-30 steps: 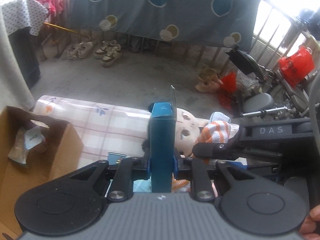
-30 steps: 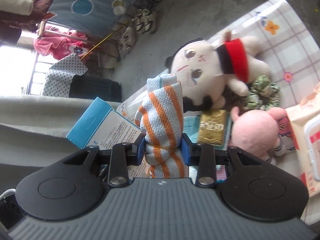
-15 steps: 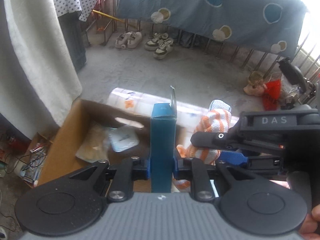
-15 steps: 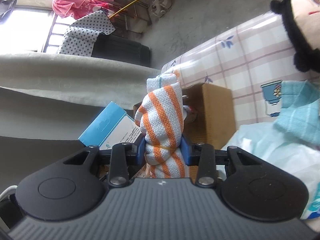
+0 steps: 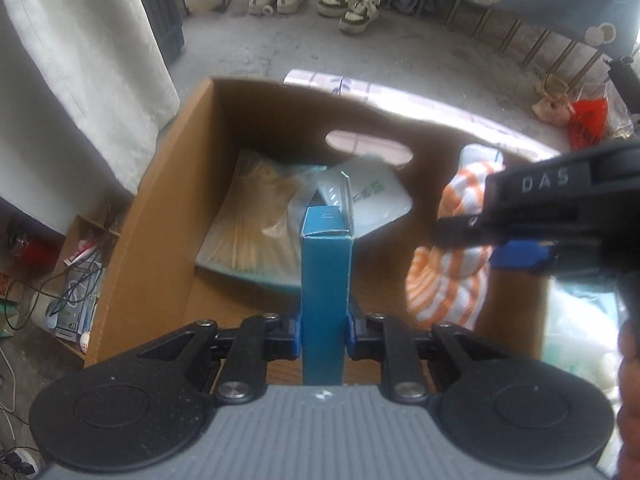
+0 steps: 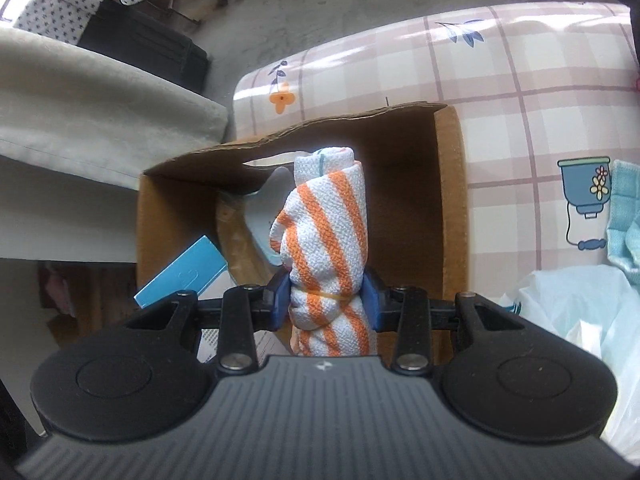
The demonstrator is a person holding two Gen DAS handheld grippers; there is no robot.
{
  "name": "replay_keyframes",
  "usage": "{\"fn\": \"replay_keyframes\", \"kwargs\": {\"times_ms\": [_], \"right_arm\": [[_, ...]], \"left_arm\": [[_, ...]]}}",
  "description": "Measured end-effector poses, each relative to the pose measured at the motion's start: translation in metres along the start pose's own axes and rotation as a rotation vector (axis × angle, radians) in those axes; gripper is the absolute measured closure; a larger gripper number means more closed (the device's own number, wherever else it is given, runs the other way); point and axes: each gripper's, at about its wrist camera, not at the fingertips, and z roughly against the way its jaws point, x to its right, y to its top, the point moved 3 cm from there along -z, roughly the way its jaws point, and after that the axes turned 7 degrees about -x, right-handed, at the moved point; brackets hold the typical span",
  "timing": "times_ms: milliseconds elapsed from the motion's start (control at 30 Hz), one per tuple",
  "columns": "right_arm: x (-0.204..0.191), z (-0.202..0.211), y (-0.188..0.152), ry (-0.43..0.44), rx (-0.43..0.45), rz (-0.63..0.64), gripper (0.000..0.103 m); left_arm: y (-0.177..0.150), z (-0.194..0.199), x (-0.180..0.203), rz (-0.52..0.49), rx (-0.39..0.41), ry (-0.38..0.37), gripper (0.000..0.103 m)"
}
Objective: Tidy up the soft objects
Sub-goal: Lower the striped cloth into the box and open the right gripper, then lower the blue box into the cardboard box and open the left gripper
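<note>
My left gripper (image 5: 322, 326) is shut on a slim blue carton (image 5: 326, 280), held upright above the open cardboard box (image 5: 160, 208). To its right my right gripper (image 6: 326, 294) is shut on a rolled orange-and-white striped cloth (image 6: 326, 232) bound with a rubber band, which also hangs over the cardboard box (image 6: 450, 208). From the left wrist camera the striped cloth (image 5: 448, 280) and the right gripper's black body show at right. In the right wrist view the blue carton (image 6: 182, 276) shows at lower left. Inside the box lie plastic-wrapped packets (image 5: 256, 232).
The box stands at the edge of a table with a checked pink flowered cloth (image 6: 520, 88). A white plastic bag (image 6: 580, 320) and a light blue towel (image 6: 624, 216) lie to the right. A pale curtain (image 5: 80, 72) hangs at left, with shoes (image 5: 352, 4) on the floor beyond.
Both grippers swung left from the plush toys to above the cardboard box and tipped downward, each still gripping its object. The toys have left both views.
</note>
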Motion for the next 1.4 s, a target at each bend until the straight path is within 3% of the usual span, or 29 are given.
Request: {"fn": "replay_keyframes", "kwargs": {"times_ms": [167, 300, 400, 700, 833, 1033, 1100, 1167, 1267, 1333, 1400], "right_arm": [[-0.001, -0.018, 0.009, -0.136, 0.023, 0.045, 0.065], [-0.008, -0.024, 0.017, -0.198, 0.053, 0.101, 0.046], [-0.009, -0.024, 0.019, -0.22, 0.061, 0.107, 0.042], [0.003, 0.025, 0.01, -0.119, 0.138, 0.074, 0.039], [0.018, 0.048, 0.002, -0.118, 0.161, 0.031, 0.038], [0.04, 0.057, -0.009, -0.118, 0.155, -0.034, 0.037], [0.044, 0.056, -0.01, -0.11, 0.154, -0.048, 0.036], [0.047, 0.054, -0.011, -0.105, 0.154, -0.059, 0.036], [0.048, 0.053, -0.011, -0.095, 0.154, -0.07, 0.036], [0.048, 0.053, -0.011, -0.092, 0.152, -0.071, 0.034], [0.048, 0.055, -0.011, -0.094, 0.155, -0.063, 0.033]], "left_arm": [[-0.005, -0.019, -0.005, -0.006, -0.031, -0.011, 0.082], [-0.005, -0.026, -0.001, -0.015, -0.046, -0.019, 0.082], [-0.006, -0.027, 0.005, -0.031, -0.05, -0.018, 0.082], [-0.002, -0.025, 0.02, -0.139, -0.072, -0.038, 0.082], [-0.004, -0.025, 0.015, -0.147, -0.141, 0.006, 0.082], [-0.014, -0.023, -0.015, -0.165, -0.195, 0.223, 0.082], [-0.013, -0.031, -0.027, -0.122, -0.223, 0.25, 0.082], [-0.01, -0.038, -0.039, -0.069, -0.209, 0.241, 0.082], [-0.004, -0.047, -0.046, -0.071, -0.167, 0.325, 0.077], [-0.002, -0.047, -0.051, -0.059, -0.156, 0.371, 0.065], [-0.002, -0.042, -0.055, -0.026, -0.143, 0.347, 0.063]]}}
